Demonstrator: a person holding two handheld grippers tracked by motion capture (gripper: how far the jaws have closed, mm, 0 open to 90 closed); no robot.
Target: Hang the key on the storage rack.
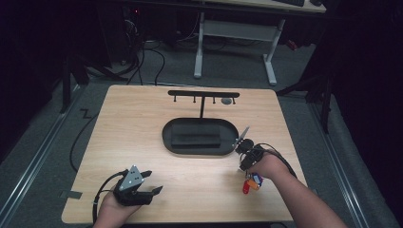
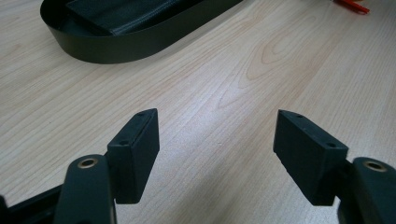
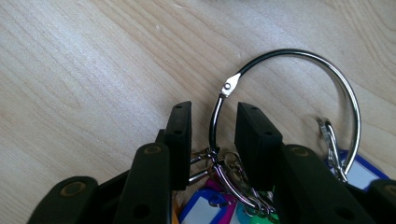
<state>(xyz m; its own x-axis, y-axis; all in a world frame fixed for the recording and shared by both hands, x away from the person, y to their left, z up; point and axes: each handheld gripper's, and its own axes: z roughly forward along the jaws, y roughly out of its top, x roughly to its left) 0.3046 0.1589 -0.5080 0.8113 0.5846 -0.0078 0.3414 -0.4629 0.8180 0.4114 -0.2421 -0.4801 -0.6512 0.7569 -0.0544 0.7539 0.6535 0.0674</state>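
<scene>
A large metal key ring (image 3: 327, 65) lies on the wooden table with several coloured key tags (image 3: 205, 205) clipped to it. These tags (image 1: 252, 183) show red, orange and blue just under the person's right hand. My right gripper (image 3: 214, 126) straddles one side of the ring; a small gap shows on each side, so the pads are not pressing it. In the high view this right gripper (image 1: 248, 171) points down near the table's right edge. My left gripper (image 2: 217, 140) stands open over bare wood, and the high view puts the left gripper (image 1: 153, 182) at the front left.
A black oval tray (image 1: 171, 142) with a dark pad inside sits mid-table; the left gripper view shows the tray's wall (image 2: 116, 46) ahead. Behind it stands a black T-shaped rack (image 1: 203, 94) with small hooks, a grey item (image 1: 227, 100) hanging from one.
</scene>
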